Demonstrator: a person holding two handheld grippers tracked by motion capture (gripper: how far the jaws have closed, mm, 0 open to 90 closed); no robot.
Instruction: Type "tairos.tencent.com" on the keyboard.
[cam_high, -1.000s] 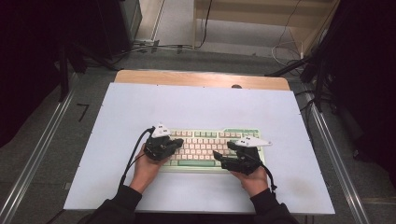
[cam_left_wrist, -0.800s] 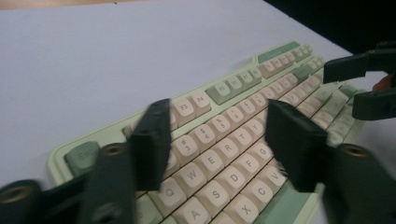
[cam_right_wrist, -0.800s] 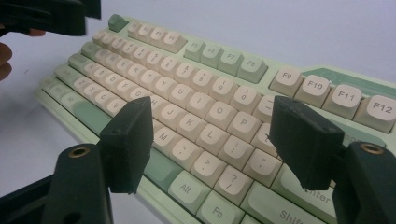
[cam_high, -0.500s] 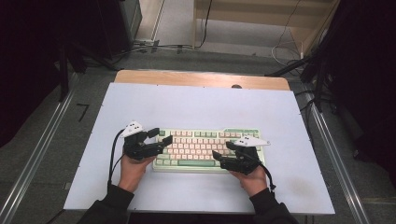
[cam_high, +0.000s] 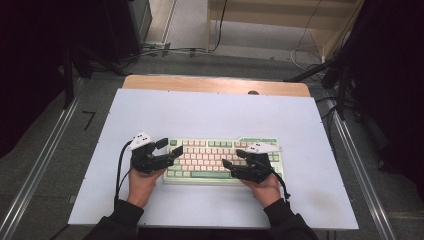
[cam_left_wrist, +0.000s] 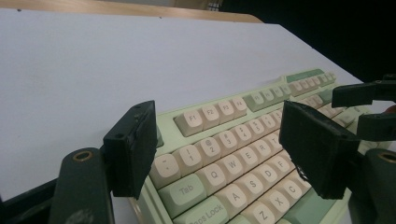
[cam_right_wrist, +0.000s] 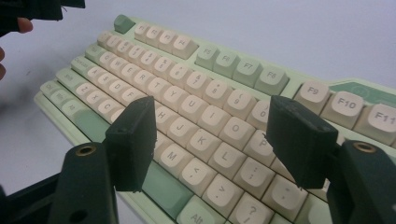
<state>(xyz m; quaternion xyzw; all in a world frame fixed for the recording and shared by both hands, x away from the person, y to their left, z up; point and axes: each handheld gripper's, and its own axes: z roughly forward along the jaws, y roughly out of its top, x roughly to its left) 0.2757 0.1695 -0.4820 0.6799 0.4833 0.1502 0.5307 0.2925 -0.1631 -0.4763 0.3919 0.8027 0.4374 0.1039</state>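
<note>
I had both grippers down at the keyboard (cam_high: 222, 159), which lay flat on the white mat (cam_high: 210, 115) toward the near edge, roughly centred, long side running left to right. My left gripper (cam_high: 169, 150) sat at the board's left end with its jaws spread and pinching nothing; in the left gripper view the left pad (cam_left_wrist: 132, 148) hung just off the board's left edge, beside the Tab key (cam_left_wrist: 186, 189), while the other pad (cam_left_wrist: 317, 148) floated above the letter rows. My right gripper (cam_high: 234, 165) hovered over the right half of the keys, jaws likewise spread and empty, straddling the J, K and L keys (cam_right_wrist: 198, 148) in the right gripper view. I judged the step in hand to be taking hold of the board at its two ends, or pressing keys; the frames did not settle which. To grip it well, I would have kept each pad clear of the keycaps and let it bear on the pale green case, since a pad landing on a key would press it and slip. I would also have closed both sides evenly, so the board did not skew on the smooth mat, and kept the trailing cable (cam_high: 119, 172) off the keys.
</note>
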